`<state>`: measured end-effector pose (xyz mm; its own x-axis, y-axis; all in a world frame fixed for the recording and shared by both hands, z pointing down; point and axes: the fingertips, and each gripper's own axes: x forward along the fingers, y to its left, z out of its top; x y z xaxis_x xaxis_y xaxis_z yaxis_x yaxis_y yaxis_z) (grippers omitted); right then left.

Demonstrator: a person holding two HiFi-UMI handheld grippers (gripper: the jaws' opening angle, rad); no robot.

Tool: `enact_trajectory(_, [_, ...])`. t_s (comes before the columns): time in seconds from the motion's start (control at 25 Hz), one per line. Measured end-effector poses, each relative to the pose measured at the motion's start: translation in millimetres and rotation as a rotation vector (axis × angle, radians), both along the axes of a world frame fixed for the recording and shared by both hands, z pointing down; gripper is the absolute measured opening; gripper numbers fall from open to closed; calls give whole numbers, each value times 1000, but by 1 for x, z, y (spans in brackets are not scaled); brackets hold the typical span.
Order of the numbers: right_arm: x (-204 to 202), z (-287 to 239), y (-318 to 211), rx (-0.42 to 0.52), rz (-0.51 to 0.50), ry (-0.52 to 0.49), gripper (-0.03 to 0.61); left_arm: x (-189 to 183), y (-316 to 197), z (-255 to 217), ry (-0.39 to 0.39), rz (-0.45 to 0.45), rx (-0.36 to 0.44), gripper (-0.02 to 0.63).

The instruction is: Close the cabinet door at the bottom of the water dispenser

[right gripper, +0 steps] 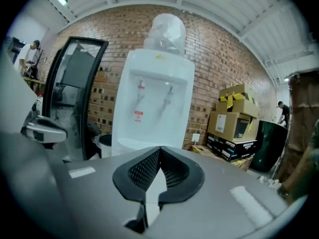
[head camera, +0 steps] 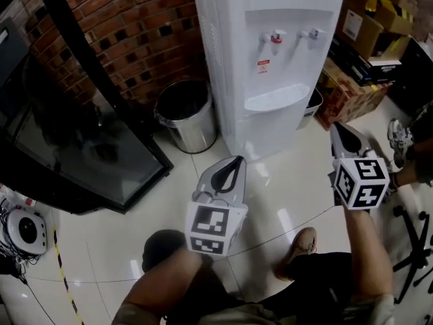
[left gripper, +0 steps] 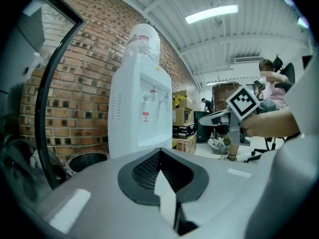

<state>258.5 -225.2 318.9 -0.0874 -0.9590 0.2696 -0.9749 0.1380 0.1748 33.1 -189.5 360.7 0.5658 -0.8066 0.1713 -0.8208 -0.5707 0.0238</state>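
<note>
Against the brick wall (head camera: 122,26) the white water dispenser (head camera: 270,39) stands upright, its long axis vertical and its front, with the two taps (head camera: 276,38) and the drip tray, turned toward the person. The cabinet door (head camera: 267,131) is the low panel under that tray; seen steeply from the head view, it looks flush with the front. A metal bin (head camera: 186,117) sits just beside the dispenser's left side, and cardboard boxes (head camera: 365,19) are stacked to its right.

Both forearms reach in from the bottom of the head view, each gripper aimed at the dispenser and tipped slightly downward. The left gripper (head camera: 236,161) is held in front of the dispenser's base, apart from it, with its jaw tips pressed together and nothing between them. The right gripper (head camera: 342,133) is held further right, off the dispenser's right corner and not touching it; its jaws are also closed and empty. The person's shoe (head camera: 298,248) rests on the glossy floor (head camera: 101,249) between the two arms.
</note>
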Motion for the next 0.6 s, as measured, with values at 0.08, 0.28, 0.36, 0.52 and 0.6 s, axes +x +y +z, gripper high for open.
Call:
enact_trajectory(0.08, [-8, -23, 27, 54, -1, -14, 2, -3, 12, -14, 18, 6, 8, 0])
enact_trajectory(0.28, [-30, -53, 91, 124, -6, -42, 1, -8, 51, -50, 36, 22, 89, 0])
enact_trajectory(0.36, [-46, -51, 114, 121, -26, -39, 0, -12, 67, -61, 39, 20, 114, 1])
enact_trajectory(0.52, [-83, -34, 158, 96, -98, -17, 0, -19, 96, -82, 34, 21, 192, 0])
enact_trajectory(0.6, [-101, -21, 177, 67, -145, -30, 0, -16, 108, -80, 4, 49, 208, 2])
